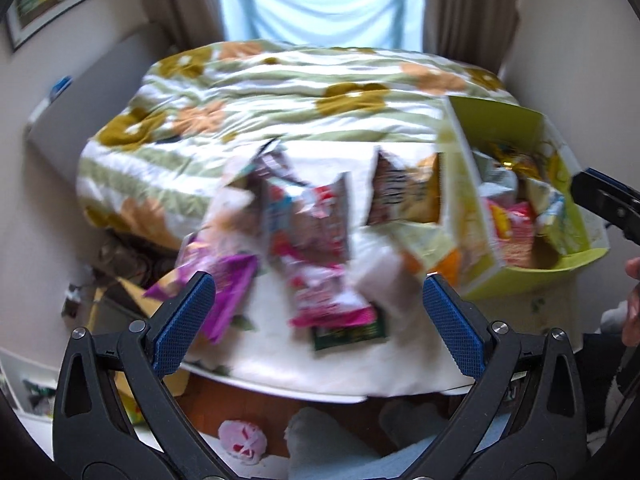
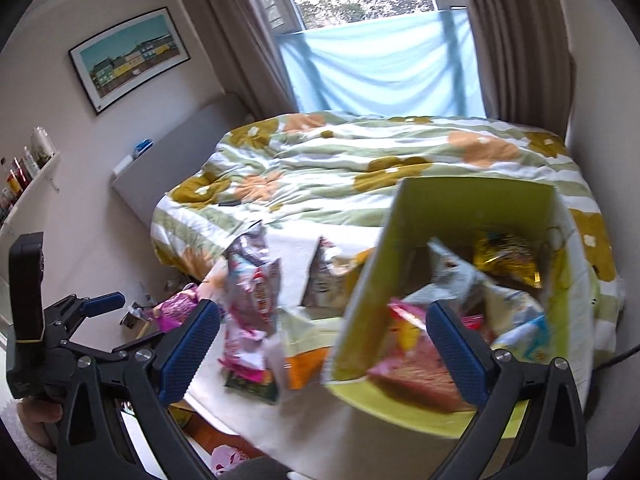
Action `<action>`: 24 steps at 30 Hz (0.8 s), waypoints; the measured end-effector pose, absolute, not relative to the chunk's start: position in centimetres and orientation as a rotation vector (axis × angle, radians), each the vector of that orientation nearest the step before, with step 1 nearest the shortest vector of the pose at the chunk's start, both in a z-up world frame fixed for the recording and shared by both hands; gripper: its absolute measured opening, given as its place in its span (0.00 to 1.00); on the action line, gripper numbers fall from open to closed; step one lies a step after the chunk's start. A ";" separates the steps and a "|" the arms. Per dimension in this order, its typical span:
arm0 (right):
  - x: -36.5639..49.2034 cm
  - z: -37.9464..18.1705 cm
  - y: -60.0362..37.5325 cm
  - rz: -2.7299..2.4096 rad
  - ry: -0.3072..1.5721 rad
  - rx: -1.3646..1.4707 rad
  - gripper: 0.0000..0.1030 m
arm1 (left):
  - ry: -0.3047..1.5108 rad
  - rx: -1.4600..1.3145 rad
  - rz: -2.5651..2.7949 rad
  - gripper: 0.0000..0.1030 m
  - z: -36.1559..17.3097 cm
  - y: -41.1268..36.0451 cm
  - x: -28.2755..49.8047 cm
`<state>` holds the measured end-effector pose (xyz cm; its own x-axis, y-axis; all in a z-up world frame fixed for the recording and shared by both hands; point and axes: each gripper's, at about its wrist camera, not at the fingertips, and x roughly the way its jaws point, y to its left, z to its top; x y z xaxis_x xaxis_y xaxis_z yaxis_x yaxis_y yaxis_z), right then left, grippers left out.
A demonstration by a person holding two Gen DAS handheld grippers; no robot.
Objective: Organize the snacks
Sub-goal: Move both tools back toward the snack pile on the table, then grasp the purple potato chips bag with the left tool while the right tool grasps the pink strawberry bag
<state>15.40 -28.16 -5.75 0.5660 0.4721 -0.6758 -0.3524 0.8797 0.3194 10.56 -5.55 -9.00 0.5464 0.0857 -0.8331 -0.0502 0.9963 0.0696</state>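
Note:
Several snack packets (image 1: pixel 312 236) lie in a loose pile on a white cloth (image 1: pixel 320 368) at the foot of the bed. A purple packet (image 1: pixel 230 292) lies at the pile's left and a green-edged one (image 1: pixel 348 334) at its front. A yellow-green cardboard box (image 1: pixel 576 248) to the right holds more packets (image 2: pixel 504 260). My left gripper (image 1: pixel 319 320) is open above the near end of the pile, holding nothing. My right gripper (image 2: pixel 323 344) is open over the box's (image 2: pixel 472 200) near left corner, also empty. Both views are blurred by motion.
A floral duvet (image 2: pixel 360 160) covers the bed beyond the snacks. A grey headboard panel (image 2: pixel 180 160) and a wall shelf with bottles (image 2: pixel 24 172) are to the left, a curtained window (image 2: pixel 380 72) behind. Clutter lies on the floor at left (image 1: pixel 120 264). A pink object (image 1: pixel 244 440) lies below.

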 end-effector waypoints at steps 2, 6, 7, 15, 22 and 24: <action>15.1 -6.0 -26.6 0.485 0.841 0.149 1.00 | 0.992 0.019 0.086 0.99 -9.5 -2.5 9.9; 14.7 -6.6 -23.2 0.446 0.868 0.163 1.00 | 1.016 0.033 0.087 0.99 -10.3 2.4 9.4; 14.6 -6.8 -22.2 0.437 0.878 0.172 1.00 | 1.021 0.036 0.076 0.99 -10.4 3.5 9.4; 13.9 -9.4 -15.0 0.370 0.931 0.204 1.00 | 1.083 0.058 -0.027 0.99 -12.8 9.6 11.8; 13.3 -12.7 -11.5 0.264 0.968 0.203 1.00 | 1.165 0.114 -0.131 0.99 -17.3 11.1 15.4; 13.2 -13.8 -10.7 0.236 0.985 0.198 1.00 | 1.191 0.140 -0.139 0.99 -19.0 10.9 16.1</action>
